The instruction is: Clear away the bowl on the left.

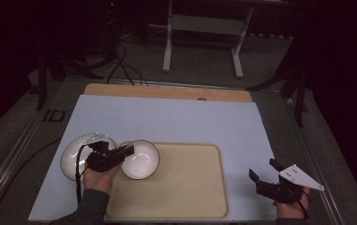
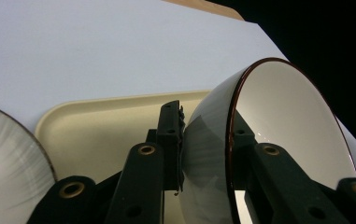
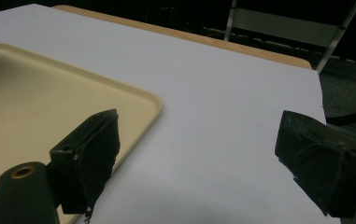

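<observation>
A white bowl (image 1: 141,159) with a dark rim hangs tilted over the left end of the beige tray (image 1: 185,187). My left gripper (image 1: 122,153) is shut on the bowl's near wall. In the left gripper view one jaw presses the bowl (image 2: 288,121) from outside and the other from inside, and my left gripper (image 2: 206,140) holds it above the tray (image 2: 96,126). A second, pale plate (image 1: 80,152) lies on the table just left of the tray. My right gripper (image 1: 266,169) stands open near the table's front right, with nothing between its jaws; the right gripper (image 3: 196,140) hovers over bare white surface beside the tray (image 3: 35,98).
A white sheet (image 1: 176,117) covers the table, with a strip of wood (image 1: 167,91) showing along its far edge. Beyond the table stand a white metal frame (image 1: 202,37) and loose cables (image 1: 124,65) on the dark floor. The plate's edge (image 2: 7,163) shows left of the jaws.
</observation>
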`<state>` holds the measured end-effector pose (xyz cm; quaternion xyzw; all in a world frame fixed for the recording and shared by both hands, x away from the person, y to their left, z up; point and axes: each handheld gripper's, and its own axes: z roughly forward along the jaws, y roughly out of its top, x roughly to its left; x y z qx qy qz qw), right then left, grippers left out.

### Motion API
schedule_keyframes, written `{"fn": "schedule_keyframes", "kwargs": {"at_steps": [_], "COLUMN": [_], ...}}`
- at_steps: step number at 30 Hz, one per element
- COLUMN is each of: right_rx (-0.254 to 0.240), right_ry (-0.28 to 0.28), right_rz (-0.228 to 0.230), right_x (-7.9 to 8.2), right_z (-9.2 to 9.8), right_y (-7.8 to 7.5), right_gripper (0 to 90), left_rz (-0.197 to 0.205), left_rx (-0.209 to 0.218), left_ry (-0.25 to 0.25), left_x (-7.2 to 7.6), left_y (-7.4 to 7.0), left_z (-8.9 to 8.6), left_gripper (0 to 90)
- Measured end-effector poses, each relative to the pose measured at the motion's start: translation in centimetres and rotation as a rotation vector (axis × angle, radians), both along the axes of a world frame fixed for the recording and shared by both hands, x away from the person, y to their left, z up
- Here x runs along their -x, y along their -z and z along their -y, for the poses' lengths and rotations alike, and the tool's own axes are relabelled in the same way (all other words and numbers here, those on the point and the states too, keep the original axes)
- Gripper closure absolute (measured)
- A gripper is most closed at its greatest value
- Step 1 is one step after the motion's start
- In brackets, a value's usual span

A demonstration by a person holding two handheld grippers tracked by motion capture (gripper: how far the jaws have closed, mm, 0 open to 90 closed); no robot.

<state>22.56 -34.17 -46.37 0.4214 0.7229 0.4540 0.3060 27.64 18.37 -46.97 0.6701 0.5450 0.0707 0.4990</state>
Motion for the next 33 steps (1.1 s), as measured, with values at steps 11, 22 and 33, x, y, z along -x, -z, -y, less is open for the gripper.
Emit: {"fn": "schedule_keyframes", "kwargs": {"at_steps": [11, 22, 33], "right_rx": [0.000, 0.000, 0.000], "right_ry": [0.000, 0.001, 0.000], "right_rz": [0.000, 0.000, 0.001], "right_x": [0.0, 0.0, 0.0], "right_z": [0.0, 0.0, 0.0], "right_y": [0.0, 0.0, 0.0], "right_gripper": [13.6, 13.6, 13.6], "left_rz": [0.004, 0.017, 0.012], "left_rx": [0.000, -0.024, -0.051], "left_ry": [0.043, 0.082, 0.124], "left_x": [-0.3, -0.6, -0.7], "left_y": [0.3, 0.6, 1.2], "left_z": [1.4, 2.6, 4.1], "left_gripper": [74.7, 74.6, 74.6]}}
